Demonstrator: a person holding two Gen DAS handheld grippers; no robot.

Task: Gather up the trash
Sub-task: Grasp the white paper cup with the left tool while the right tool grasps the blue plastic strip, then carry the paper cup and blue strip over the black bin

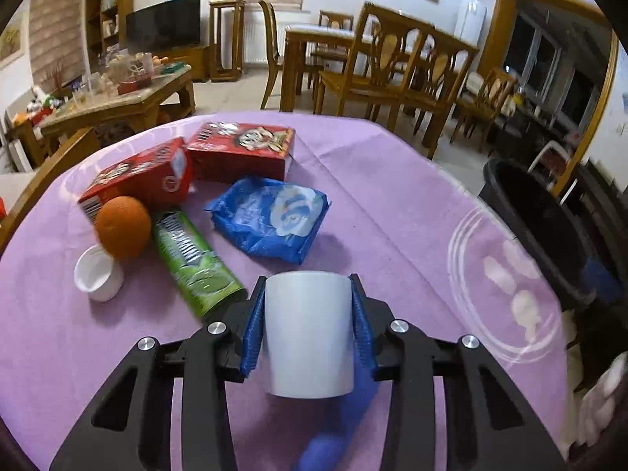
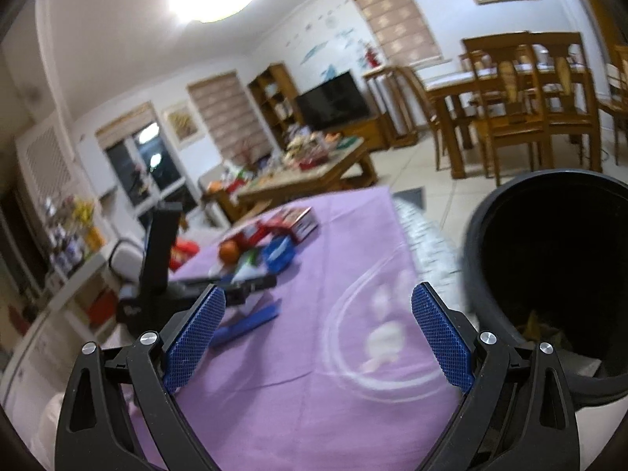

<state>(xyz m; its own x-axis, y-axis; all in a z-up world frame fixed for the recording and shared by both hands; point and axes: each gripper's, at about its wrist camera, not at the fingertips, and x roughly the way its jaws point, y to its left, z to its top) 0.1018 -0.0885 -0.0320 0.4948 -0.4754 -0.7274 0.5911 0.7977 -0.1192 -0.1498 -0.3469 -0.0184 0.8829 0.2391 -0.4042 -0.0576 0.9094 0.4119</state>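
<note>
In the left wrist view my left gripper (image 1: 308, 286) is shut on a white paper cup (image 1: 308, 333), held above the purple tablecloth (image 1: 392, 216). Beyond it lie a green snack tube (image 1: 194, 263), a blue wrapper (image 1: 271, 218), an orange (image 1: 122, 225), a small white cup (image 1: 96, 276) and two red cartons (image 1: 135, 180) (image 1: 243, 149). The black trash bin (image 1: 549, 227) stands right of the table. In the right wrist view my right gripper (image 2: 318, 306) is open and empty over the cloth, the bin (image 2: 549, 259) close at right. The left gripper's body (image 2: 165, 274) shows at left.
Wooden dining chairs (image 1: 412, 74) and a dining table (image 1: 314, 55) stand behind the table. A cluttered coffee table (image 1: 117, 94) is at the far left, with a TV (image 1: 163, 25) behind it. White circular patterns (image 1: 506, 286) mark the cloth near the bin.
</note>
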